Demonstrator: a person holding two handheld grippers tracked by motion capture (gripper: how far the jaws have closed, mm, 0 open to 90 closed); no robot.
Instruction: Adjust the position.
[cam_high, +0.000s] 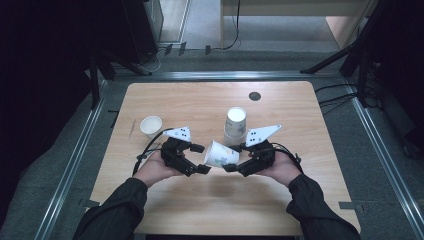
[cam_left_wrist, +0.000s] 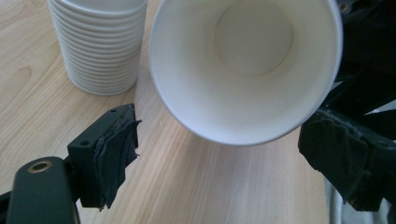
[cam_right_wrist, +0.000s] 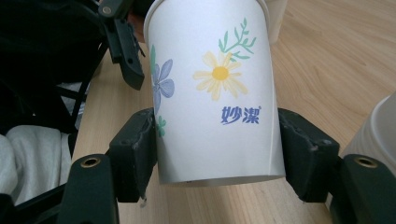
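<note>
A white paper cup (cam_high: 219, 153) printed with flowers lies tilted on its side, lifted between the two grippers. My right gripper (cam_high: 234, 158) is shut on its base end; in the right gripper view both jaws press the cup (cam_right_wrist: 217, 93) near its bottom, at the gripper (cam_right_wrist: 217, 149). My left gripper (cam_high: 201, 158) is open at the cup's mouth end. In the left gripper view the cup's open mouth (cam_left_wrist: 245, 65) faces the camera, just beyond the open gripper (cam_left_wrist: 229, 158), without touching its pads (cam_left_wrist: 114, 154).
A stack of upturned paper cups (cam_high: 235, 121) stands just behind the held cup, also near the left jaw (cam_left_wrist: 100, 46). A single upright cup (cam_high: 150, 125) sits at the left. A dark disc (cam_high: 255, 96) is set into the table (cam_high: 200, 100) farther back.
</note>
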